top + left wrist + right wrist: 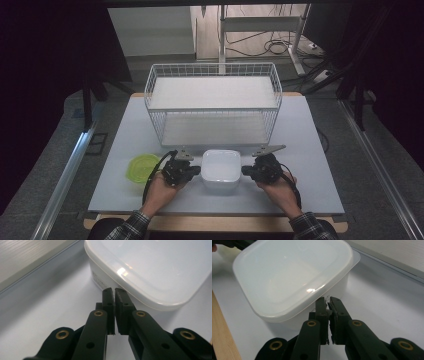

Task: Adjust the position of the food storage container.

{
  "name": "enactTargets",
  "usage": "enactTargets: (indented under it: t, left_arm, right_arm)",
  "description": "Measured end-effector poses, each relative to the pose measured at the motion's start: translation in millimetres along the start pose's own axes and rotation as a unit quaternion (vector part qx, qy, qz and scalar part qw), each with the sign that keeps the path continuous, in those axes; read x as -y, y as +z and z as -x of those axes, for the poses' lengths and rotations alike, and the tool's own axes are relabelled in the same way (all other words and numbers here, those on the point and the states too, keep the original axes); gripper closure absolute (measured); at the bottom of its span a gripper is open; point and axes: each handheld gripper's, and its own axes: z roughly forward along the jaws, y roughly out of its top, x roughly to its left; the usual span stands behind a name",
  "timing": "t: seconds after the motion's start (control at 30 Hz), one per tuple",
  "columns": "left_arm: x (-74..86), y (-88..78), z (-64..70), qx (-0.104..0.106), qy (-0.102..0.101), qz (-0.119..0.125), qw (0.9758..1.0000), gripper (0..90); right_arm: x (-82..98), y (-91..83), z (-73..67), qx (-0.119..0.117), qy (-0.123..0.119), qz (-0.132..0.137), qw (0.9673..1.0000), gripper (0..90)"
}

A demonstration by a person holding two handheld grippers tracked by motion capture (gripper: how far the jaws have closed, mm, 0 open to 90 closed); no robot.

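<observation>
Squarely between the two tools sits a white plastic container (220,169), square with rounded corners, its translucent lid pressed on and catching a soft glare. In the left gripper view the container (160,270) has a small printed label on its side wall, and the lid's rim overhangs the wall a little. In the right gripper view the container (289,277) lies just ahead of the jaws, with the lid's lip jutting out at the far corner.

From above, the left tool (196,170) points in at the container's left side, and the right tool (245,171) points in at its right side; both tips are just beside the walls, though whether they touch is hard to tell. The left tool (114,293) has its jaws closed together with nothing between them, the tips just short of the container's wall under the rim. The right tool (327,301) is likewise closed on nothing, its tips under the lid's edge.

Outward of the left tool lies a green lid (142,167) on the desk (310,165). Beyond both tools stands a white wire basket (212,102).
</observation>
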Motion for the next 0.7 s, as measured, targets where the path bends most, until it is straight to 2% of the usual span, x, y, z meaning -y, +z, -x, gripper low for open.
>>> enactTargets:
  t: [0.07,0.2,0.3,0.4,0.5,0.53,0.67,0.7]
  left_arm:
    - [0.8,-1.0,-0.4,0.001,-0.005,-0.001,1.0,87.0]
    - [2.7,-5.3,1.7,-0.009,-0.001,0.0,1.0,85.0]
    - [9.5,-16.0,1.7,-0.025,0.001,0.011,0.9996,72.4]
    - [16.1,-22.5,1.6,-0.035,0.003,0.024,0.9991,49.3]
    - [19.5,-26.3,0.7,-0.041,0.003,0.031,0.9987,38.1]
    - [20.6,-28.4,-1.3,-0.039,0.001,0.041,0.9984,34.1]
    - [20.9,-27.9,-3.9,-0.029,0.0,0.058,0.9979,23.2]
    - [20.9,-27.9,-3.9,-0.029,0.0,0.058,0.9979,20.7]
  right_arm:
    - [0.8,1.8,-0.9,-0.002,-0.001,0.0,1.0,84.7]
    - [1.4,0.2,-0.4,0.001,-0.002,0.001,1.0,83.4]
    - [3.5,-8.8,2.6,0.015,-0.008,0.018,0.9997,78.3]
    - [6.6,-17.0,5.2,0.007,0.0,0.035,0.9994,64.1]
    - [9.4,-21.6,5.7,0.009,0.001,0.043,0.999,51.3]
    - [10.7,-22.2,6.1,0.01,0.0,0.044,0.999,47.6]
    - [12.4,-21.2,6.1,0.009,-0.003,0.046,0.9989,38.5]
    - [12.4,-21.2,6.1,0.009,-0.003,0.046,0.9989,38.5]
